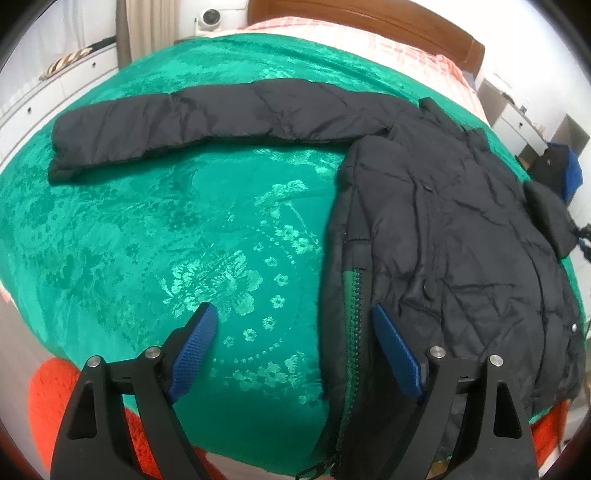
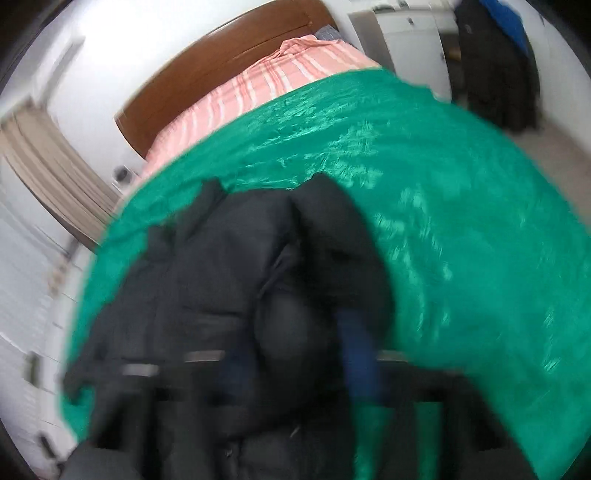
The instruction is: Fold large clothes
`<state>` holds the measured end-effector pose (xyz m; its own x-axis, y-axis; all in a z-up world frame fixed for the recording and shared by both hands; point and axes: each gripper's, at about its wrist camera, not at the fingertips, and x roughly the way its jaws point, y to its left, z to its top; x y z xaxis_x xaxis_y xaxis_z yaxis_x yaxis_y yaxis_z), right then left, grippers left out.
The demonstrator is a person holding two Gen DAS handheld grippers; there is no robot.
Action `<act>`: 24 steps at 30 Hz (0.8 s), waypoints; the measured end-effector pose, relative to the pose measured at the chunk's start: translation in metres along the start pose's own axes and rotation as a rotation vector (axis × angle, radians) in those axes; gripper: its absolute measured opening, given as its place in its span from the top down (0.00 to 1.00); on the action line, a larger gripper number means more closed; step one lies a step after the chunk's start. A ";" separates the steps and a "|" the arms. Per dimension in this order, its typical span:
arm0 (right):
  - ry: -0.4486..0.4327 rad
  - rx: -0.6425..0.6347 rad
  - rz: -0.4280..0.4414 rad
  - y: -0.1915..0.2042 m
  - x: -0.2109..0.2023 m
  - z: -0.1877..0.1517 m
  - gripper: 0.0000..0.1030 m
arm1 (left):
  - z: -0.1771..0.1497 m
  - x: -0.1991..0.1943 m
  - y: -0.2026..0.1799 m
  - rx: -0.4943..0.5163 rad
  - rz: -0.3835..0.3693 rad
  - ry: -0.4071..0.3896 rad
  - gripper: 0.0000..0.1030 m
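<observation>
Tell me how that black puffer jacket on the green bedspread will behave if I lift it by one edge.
The black puffer jacket looks quilted and puffy, so it is probably light for its bulk and springs back when pressed. It lies creased and draped, so it will likely sag from the grip. Its sleeve, stretched across the green bedspread, will probably trail, and the smooth shell may slip.

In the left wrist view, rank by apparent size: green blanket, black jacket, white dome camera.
1. green blanket
2. black jacket, nearer the lens
3. white dome camera, far and tiny
</observation>
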<state>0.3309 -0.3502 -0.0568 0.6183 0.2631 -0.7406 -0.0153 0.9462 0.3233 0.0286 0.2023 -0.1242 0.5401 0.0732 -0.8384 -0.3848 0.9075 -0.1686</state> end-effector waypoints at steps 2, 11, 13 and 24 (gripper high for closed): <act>-0.077 -0.024 -0.032 0.005 -0.036 0.006 0.84 | -0.001 -0.003 0.000 0.011 0.004 -0.005 0.16; -0.324 0.123 -0.501 -0.132 -0.214 0.022 0.85 | 0.001 -0.012 -0.004 0.017 -0.037 -0.005 0.16; -0.273 0.178 -0.602 -0.177 -0.216 0.012 0.85 | 0.001 -0.015 -0.003 0.012 -0.043 -0.008 0.16; -0.067 0.276 -0.482 -0.213 -0.171 -0.101 0.27 | -0.001 -0.003 0.012 -0.025 -0.233 0.106 0.05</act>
<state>0.1490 -0.5774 -0.0584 0.5533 -0.2080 -0.8066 0.4821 0.8696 0.1065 0.0220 0.2129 -0.1244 0.5353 -0.1818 -0.8249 -0.2780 0.8842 -0.3754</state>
